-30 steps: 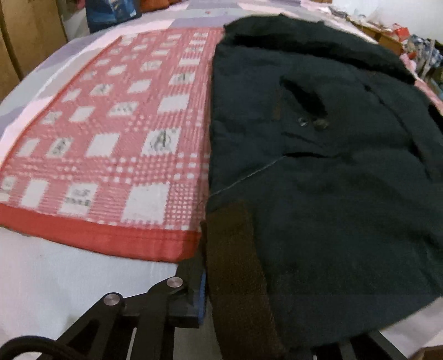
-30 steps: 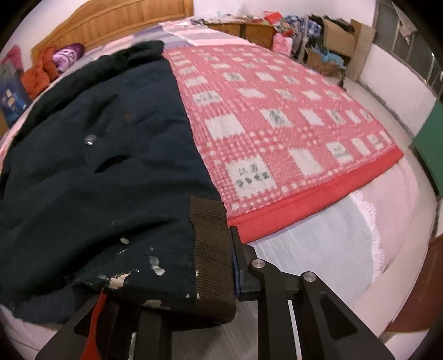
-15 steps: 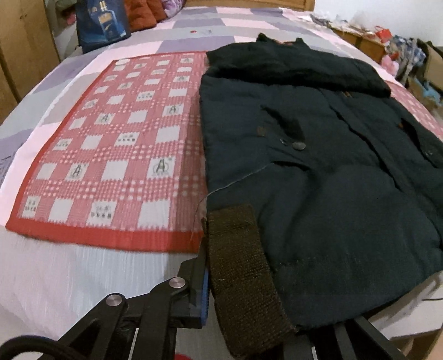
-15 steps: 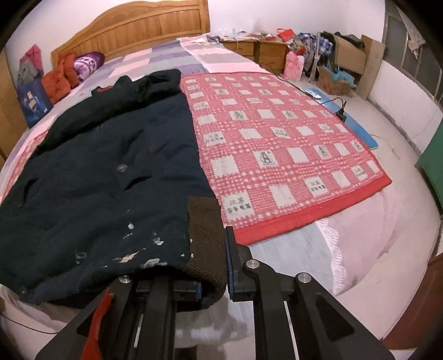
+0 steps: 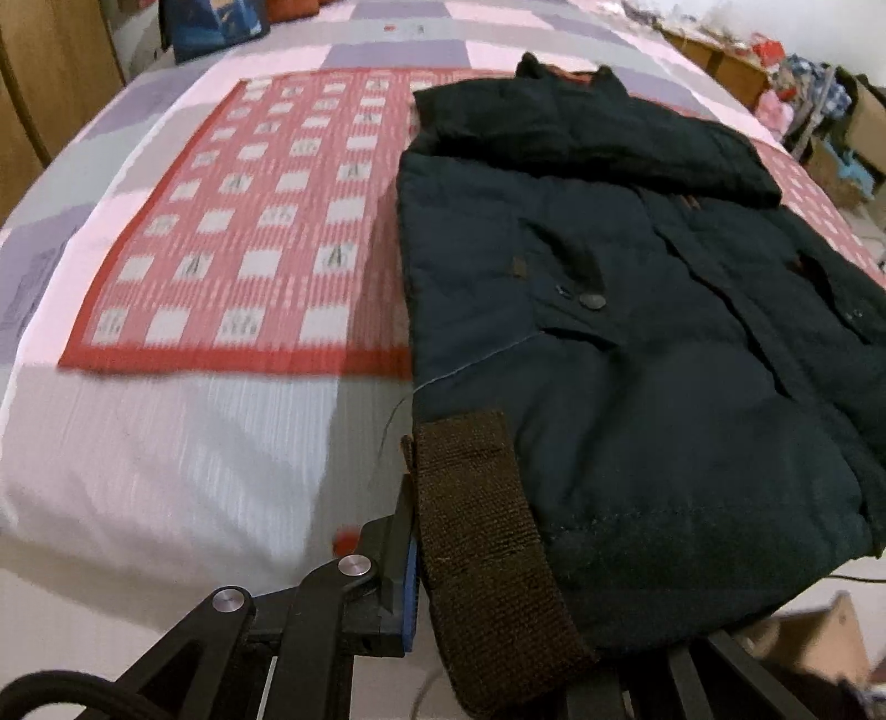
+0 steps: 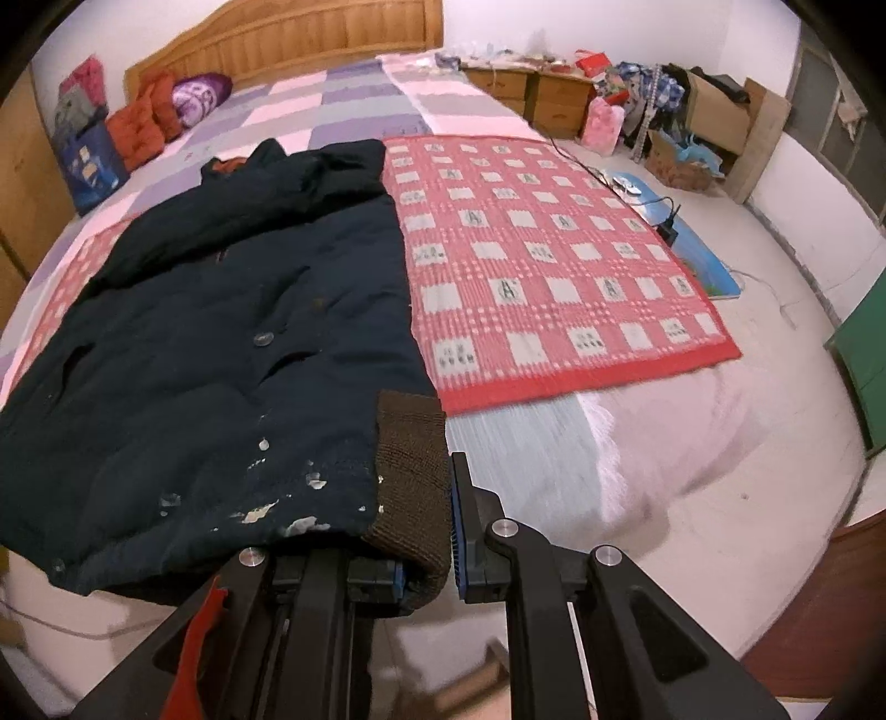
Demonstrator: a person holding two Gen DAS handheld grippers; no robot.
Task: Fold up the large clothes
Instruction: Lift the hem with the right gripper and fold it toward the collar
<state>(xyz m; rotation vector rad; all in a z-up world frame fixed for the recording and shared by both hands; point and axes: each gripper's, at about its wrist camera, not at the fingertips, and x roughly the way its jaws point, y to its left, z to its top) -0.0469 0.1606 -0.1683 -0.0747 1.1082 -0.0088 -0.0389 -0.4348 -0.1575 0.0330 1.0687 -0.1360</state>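
Across the bed [image 6: 637,443], a red checked blanket [image 6: 554,266] is spread flat, and the dark coat [image 6: 221,332] lies on it, collar toward the wooden headboard [image 6: 288,39] and hem at the foot. Each claw is clamped on a bottom corner of the coat at a brown knitted band: the left gripper [image 5: 437,581] pinches the band [image 5: 482,548] on its side, the right gripper [image 6: 429,531] bites the other band [image 6: 412,459], both jaws nearly closed with cloth between them. To my eye the hem is being lifted to carry toward the collar. Doing it well probably means raising both corners together, level, keeping the hem taut between them so the padded body rolls over cleanly instead of sagging in the middle, and laying the edge square near the shoulders. Only the right view shows the pale flecks [image 6: 277,509] near the hem, the pillows [image 6: 166,111], and the cluttered boxes [image 6: 714,111] by the far wall. The left view shows the pocket flap's buttons [image 5: 591,301] more clearly, and a loose thread [image 5: 398,415] trailing off the coat's edge.
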